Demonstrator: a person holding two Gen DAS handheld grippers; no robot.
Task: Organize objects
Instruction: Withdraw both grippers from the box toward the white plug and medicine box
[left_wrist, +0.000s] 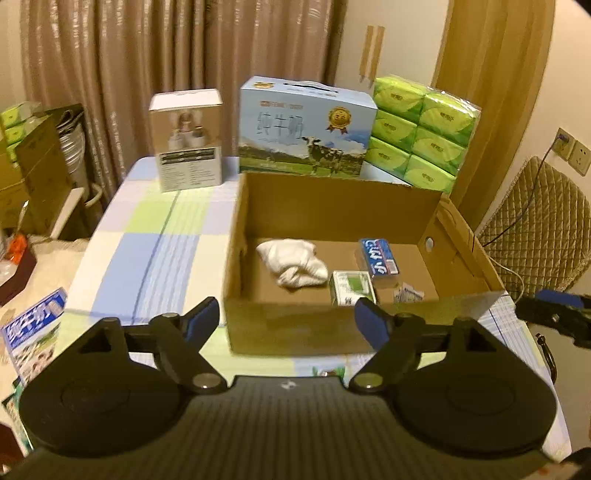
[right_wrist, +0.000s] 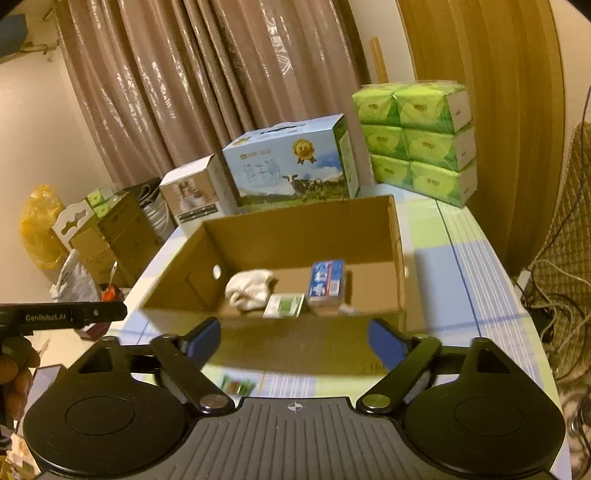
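Both grippers, left gripper (left_wrist: 286, 319) and right gripper (right_wrist: 293, 338), are hovering wide open and empty before the cardboard box (left_wrist: 288, 328). Only the left view is showing the blue leaflet (left_wrist: 33, 332) (table edge, left).

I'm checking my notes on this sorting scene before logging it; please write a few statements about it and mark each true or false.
1. A white cloth lies inside the cardboard box. True.
2. The left tool grips the blue toothpaste box. False: it is open and empty; the toothpaste box lies in the cardboard box.
3. The milk carton stands behind the cardboard box. True.
4. The green tissue packs sit inside the cardboard box. False: they are stacked on the table behind it.
5. The right tool is open. True.
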